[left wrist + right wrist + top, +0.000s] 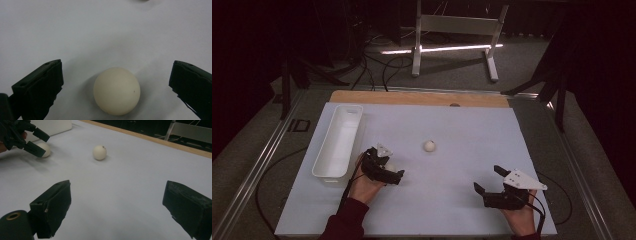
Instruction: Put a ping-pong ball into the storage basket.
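A cream ball point(116, 90) rests on the white table between the jaws of my left gripper point(116, 65). The jaws stand wide apart and touch neither side of it. From above, this ball point(391, 167) sits by the left gripper point(387, 162), left of centre. A second cream ball point(429, 145) lies alone near the table's middle, and the right gripper view has it point(99, 152) far ahead. My right gripper point(487, 177) hovers open at the front right with nothing between its jaws point(117, 187). The left gripper point(37, 141) and its ball point(44, 149) appear at that view's upper left.
A long white bin point(337, 140) stands along the table's left side, just beyond the left hand. A wooden strip point(419, 98) edges the far side of the white board point(472, 125). Cables and a white stand lie on the floor behind.
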`<action>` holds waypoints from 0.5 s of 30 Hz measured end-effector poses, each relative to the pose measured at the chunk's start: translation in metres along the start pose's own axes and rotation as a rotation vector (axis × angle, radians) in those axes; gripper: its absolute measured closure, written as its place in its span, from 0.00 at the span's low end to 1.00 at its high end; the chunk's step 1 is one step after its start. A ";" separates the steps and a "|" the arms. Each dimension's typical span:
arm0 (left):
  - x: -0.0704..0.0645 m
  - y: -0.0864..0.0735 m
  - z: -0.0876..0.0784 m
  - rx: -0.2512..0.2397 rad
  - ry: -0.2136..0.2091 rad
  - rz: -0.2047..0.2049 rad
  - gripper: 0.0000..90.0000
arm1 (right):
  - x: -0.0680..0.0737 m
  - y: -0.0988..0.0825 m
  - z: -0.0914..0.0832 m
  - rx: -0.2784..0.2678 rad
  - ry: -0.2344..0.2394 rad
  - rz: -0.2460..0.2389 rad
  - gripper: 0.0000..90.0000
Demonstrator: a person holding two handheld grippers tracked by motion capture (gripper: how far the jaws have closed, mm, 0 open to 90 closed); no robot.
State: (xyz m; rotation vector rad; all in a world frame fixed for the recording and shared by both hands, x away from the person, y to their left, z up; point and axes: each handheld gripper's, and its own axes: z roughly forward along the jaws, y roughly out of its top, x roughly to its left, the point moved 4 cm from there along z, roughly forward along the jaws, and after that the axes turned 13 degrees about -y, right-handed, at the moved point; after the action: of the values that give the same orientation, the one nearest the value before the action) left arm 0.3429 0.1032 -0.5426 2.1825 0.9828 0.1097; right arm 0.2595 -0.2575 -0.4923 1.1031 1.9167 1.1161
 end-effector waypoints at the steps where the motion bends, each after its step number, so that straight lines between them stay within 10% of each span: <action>1: 0.000 0.000 0.000 0.002 -0.002 -0.002 0.00 | 0.000 0.000 0.000 0.000 0.000 0.001 0.09; 15: 0.004 -0.007 0.003 0.046 -0.004 -0.040 0.04 | 0.000 0.001 -0.001 -0.004 -0.001 -0.002 0.09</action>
State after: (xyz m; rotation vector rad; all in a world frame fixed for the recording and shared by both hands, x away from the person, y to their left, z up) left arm 0.3428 0.1072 -0.5506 2.2032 1.0353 0.0644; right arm 0.2591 -0.2580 -0.4911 1.0991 1.9136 1.1185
